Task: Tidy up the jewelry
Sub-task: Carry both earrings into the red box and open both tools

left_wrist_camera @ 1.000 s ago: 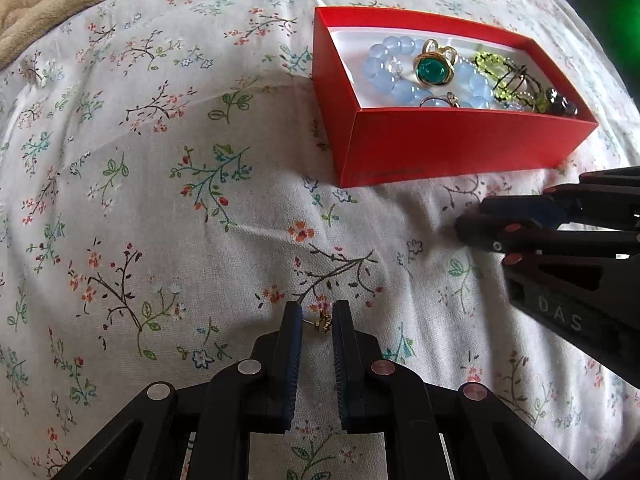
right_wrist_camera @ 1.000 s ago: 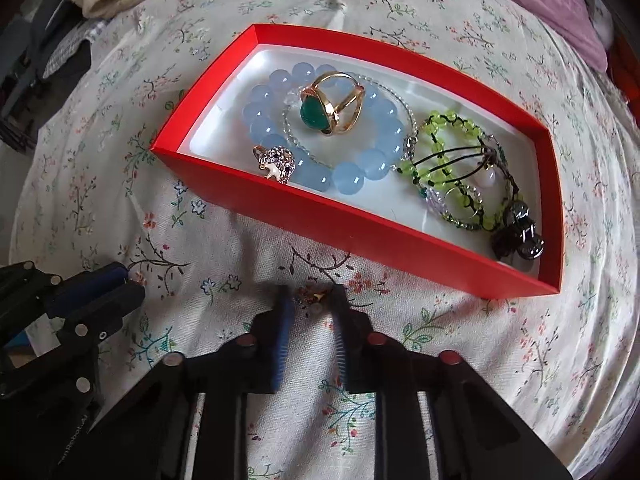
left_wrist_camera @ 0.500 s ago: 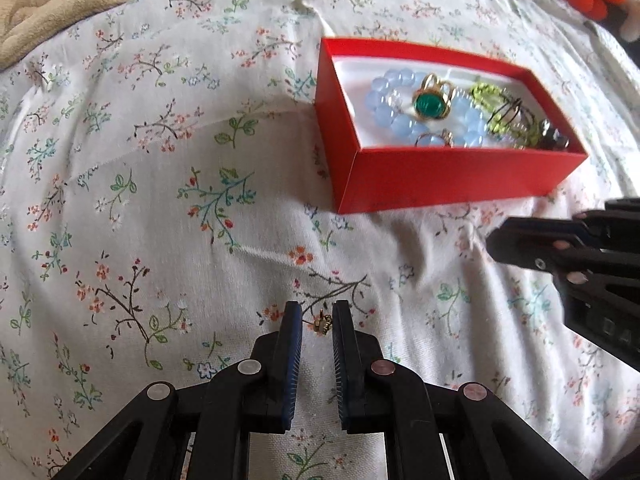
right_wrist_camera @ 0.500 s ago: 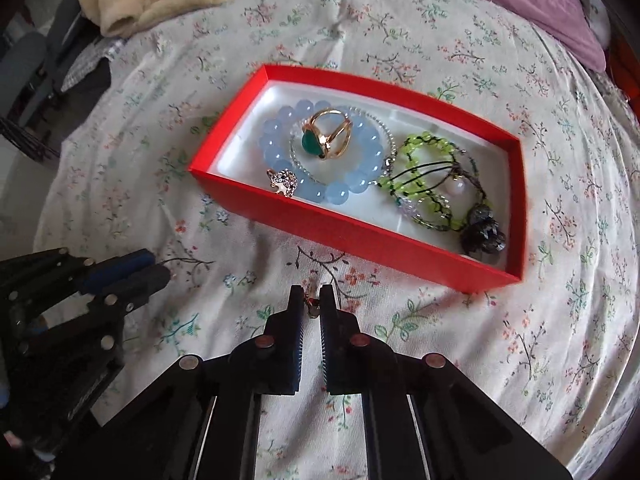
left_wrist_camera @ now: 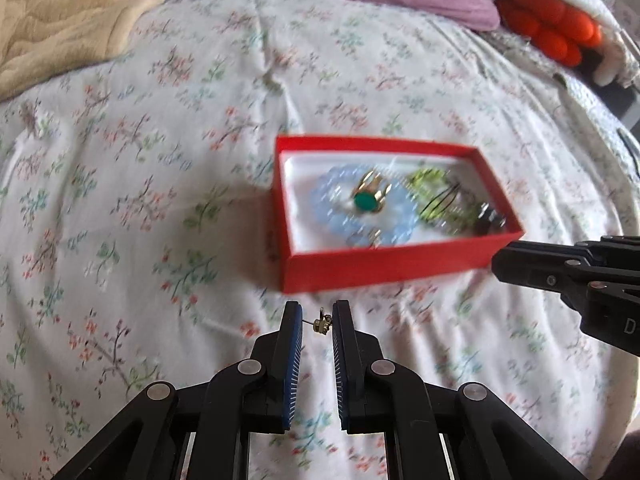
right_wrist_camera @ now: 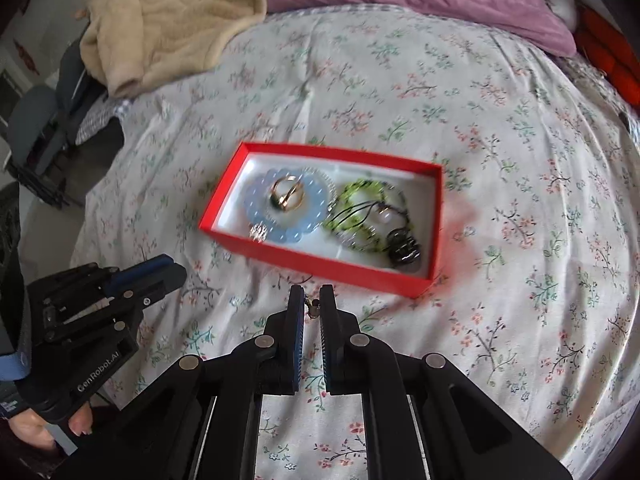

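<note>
Left tool (left_wrist_camera: 316, 322) and right tool (right_wrist_camera: 311, 306) are each pinching a tiny gold stud earring (left_wrist_camera: 322, 322), a featherweight, slippery, bendable-post piece best gripped across its head, short of the red cardboard box (right_wrist_camera: 320, 258).

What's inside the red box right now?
The red box holds a blue bead bracelet, a green-stone gold ring, green beads and dark beads. Anything beneath them is hidden.

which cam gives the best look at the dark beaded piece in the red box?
Right wrist. The dark beaded piece sits in the near right corner of the red box, mostly exposed, only slightly blurred. In the left wrist view the same piece is motion-blurred, tucked behind the box's front wall near the right hand-held gripper.
</note>
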A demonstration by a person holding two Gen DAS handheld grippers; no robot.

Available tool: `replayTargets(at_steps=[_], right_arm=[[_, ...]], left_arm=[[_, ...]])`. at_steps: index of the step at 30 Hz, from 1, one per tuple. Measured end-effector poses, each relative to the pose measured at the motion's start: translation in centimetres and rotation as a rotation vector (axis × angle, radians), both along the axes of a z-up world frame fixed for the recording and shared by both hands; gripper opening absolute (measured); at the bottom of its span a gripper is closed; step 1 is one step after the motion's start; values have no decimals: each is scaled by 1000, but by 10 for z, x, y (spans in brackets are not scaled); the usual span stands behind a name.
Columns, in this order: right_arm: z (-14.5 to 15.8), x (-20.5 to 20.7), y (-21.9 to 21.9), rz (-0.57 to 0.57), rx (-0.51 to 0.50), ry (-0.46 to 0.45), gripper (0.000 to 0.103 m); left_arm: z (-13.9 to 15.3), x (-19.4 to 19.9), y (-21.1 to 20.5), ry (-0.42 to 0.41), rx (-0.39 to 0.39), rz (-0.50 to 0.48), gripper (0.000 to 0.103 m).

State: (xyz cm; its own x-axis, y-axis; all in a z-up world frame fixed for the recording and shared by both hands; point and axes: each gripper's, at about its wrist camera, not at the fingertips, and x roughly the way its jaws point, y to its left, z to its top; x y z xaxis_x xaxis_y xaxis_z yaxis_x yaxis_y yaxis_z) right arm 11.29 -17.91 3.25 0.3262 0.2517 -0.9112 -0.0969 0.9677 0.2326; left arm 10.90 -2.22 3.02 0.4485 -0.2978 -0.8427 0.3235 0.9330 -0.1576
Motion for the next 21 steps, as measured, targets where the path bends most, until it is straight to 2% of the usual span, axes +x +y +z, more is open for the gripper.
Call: replayTargets(at_steps=[16,21], right_arm=[[0,28,-29,-85,56,11,8],[-12,38,-32,-104,66,40,8]], left_arm=[[7,33,-34,-37,-89,-22,10],[-3,40,-51,-39,-59,-40,10]])
